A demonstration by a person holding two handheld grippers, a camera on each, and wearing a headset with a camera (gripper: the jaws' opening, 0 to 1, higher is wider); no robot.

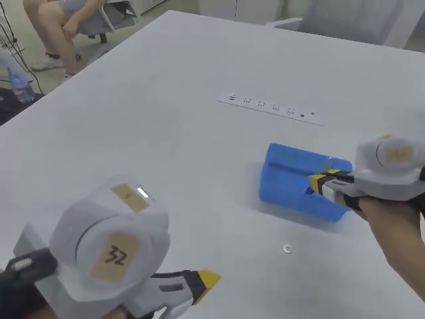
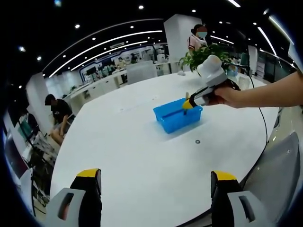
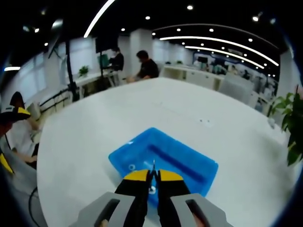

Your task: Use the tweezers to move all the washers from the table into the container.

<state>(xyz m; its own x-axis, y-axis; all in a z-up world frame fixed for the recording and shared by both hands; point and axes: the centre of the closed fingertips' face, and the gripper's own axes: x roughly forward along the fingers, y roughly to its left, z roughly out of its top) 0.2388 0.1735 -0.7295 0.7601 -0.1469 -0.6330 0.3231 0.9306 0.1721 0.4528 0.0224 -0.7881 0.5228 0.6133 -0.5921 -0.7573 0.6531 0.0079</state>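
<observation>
One washer [image 1: 287, 249] lies on the table [image 1: 166, 133], just near of the bin [image 1: 292, 194]. Our right gripper [image 3: 152, 176], clamped on tweezers [image 3: 153, 165], hovers over the bin; left gripper [image 2: 155, 174] gapes wide. We should release low inside.

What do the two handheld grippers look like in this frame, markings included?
The left gripper and right gripper have rounded pale grey housings, black jaws and yellow tips. The left carries a tan label reading 32; the right a tan sticker.
</observation>
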